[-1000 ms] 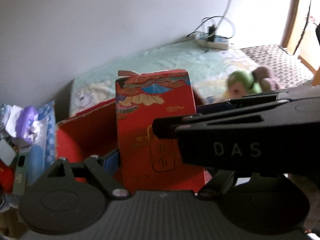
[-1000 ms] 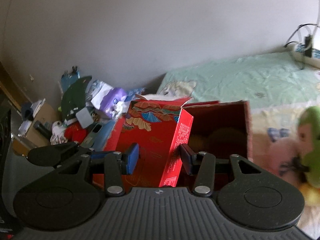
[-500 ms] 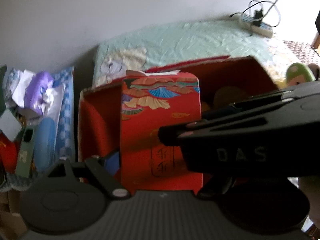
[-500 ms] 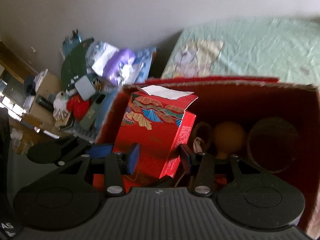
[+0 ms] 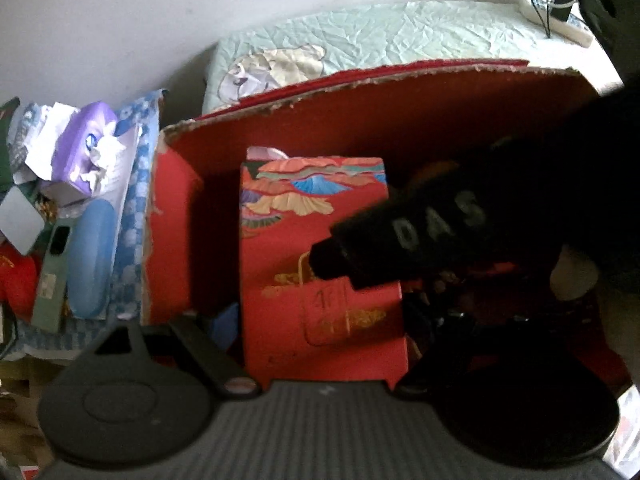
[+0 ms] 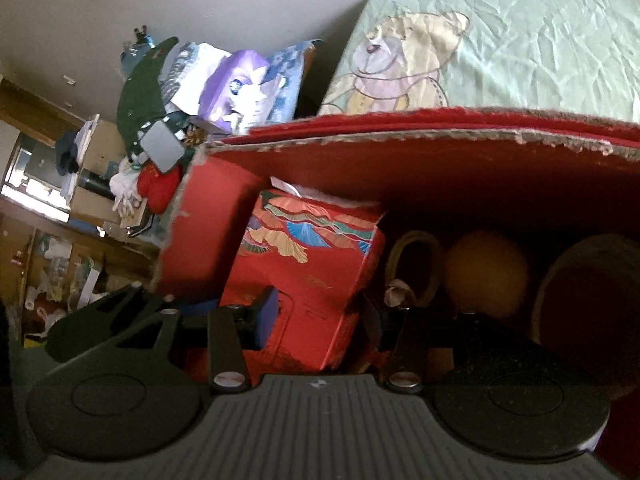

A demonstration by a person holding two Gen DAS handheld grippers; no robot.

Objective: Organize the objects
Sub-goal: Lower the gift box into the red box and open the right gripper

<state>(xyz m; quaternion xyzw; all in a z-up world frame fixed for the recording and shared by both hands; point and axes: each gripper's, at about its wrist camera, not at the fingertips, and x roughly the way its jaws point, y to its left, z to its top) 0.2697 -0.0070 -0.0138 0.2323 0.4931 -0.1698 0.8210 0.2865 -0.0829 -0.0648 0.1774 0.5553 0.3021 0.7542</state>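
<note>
A red gift box with a fan pattern [image 5: 320, 280] hangs upright inside a large open red carton [image 5: 360, 80], near its left wall. My left gripper [image 5: 320, 332] is shut on the box's broad width; only its left finger [image 5: 224, 320] shows, since the black right gripper body hides the other. In the right wrist view my right gripper [image 6: 318, 320] is shut on the same gift box [image 6: 312, 256] across its narrower side, blue pads against both faces. Whether the box touches the carton's [image 6: 400, 136] floor is hidden.
In the carton to the right lie a looped strap [image 6: 414, 264], an orange ball [image 6: 486, 272] and a round brown container [image 6: 580, 280]. Behind is a bed with a pale green bear-print sheet [image 6: 520, 40]. Left of the carton stands a clutter pile with a purple tissue pack [image 5: 86, 140].
Both grippers have sunk with the gift box from above the carton's rim down inside it and tipped further downward. The plush toys at the right have left view.
</note>
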